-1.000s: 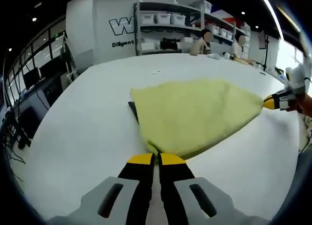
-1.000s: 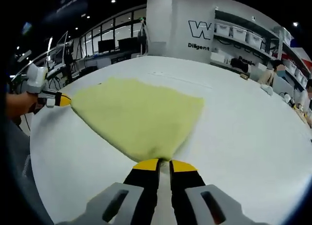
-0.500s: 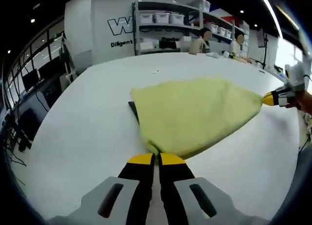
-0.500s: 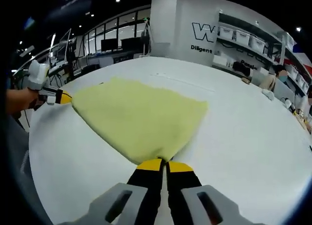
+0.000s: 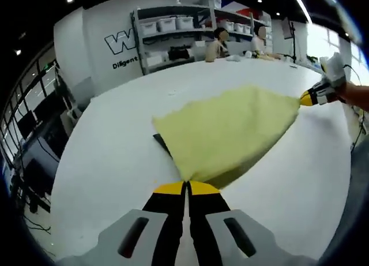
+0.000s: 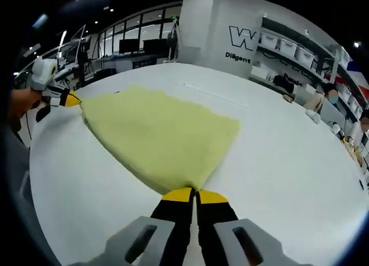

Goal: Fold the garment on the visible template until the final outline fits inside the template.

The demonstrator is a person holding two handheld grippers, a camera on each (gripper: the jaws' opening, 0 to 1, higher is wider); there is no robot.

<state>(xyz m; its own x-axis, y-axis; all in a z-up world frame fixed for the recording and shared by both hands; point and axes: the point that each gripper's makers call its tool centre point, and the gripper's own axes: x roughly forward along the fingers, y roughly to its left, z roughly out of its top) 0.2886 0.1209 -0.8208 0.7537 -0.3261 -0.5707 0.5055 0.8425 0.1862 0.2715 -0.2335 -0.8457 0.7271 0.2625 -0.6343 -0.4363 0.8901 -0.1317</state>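
Note:
A pale yellow garment [image 5: 228,133] is stretched over the white table [image 5: 109,145] between both grippers. My left gripper [image 5: 186,187] is shut on its near corner; the right gripper [image 5: 305,98], held by a hand, pinches the far corner at the right of the left gripper view. In the right gripper view the garment [image 6: 158,136] fans out from my right gripper [image 6: 195,192], shut on its corner, toward the left gripper [image 6: 69,98] at the far left. A dark corner of the template [image 5: 161,142] peeks out beside the cloth's left edge.
Shelving with white bins [image 5: 173,35] and a wall with lettering stand beyond the table. Two people [image 5: 219,44] sit at the far end. Desks with monitors [image 6: 127,47] line the back. Bare white table [image 6: 300,162] spreads on all sides of the garment.
Both grippers have kept their hold on the garment's corners. The left gripper view has tilted and shifted, and the right gripper sits higher in it; the cloth stays stretched.

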